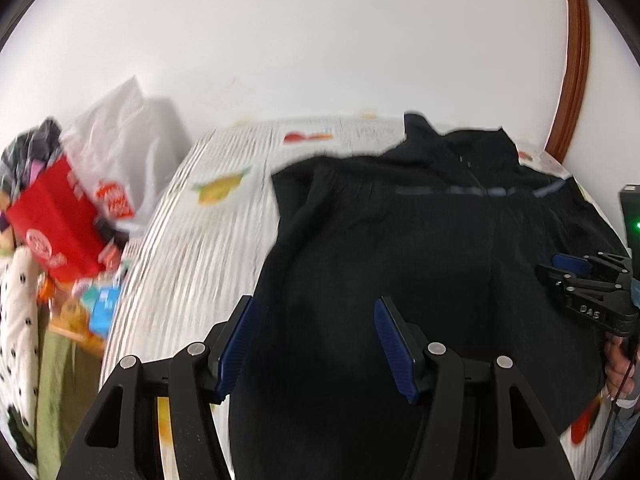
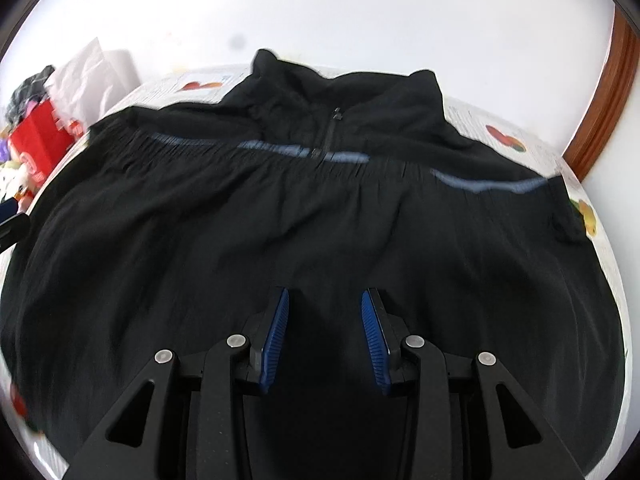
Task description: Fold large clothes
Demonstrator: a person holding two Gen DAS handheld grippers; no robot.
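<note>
Here, my left gripper [image 1: 316, 344] has its blue pads spread wide with nothing pinched, hovering over the near part of the black jacket [image 1: 420, 248]. My right gripper [image 2: 325, 336] is also parted, narrower, empty above the cloth. The jacket lies spread flat on the white patterned tablecloth [image 1: 192, 248], collar toward the wall. A red box [image 1: 56, 220] sits off to the left.

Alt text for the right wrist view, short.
A black zip-neck jacket with a grey-blue chest stripe lies spread, collar far, on a fruit-print white bedcover. The right tongs stand open above its lower part, holding nothing.
</note>
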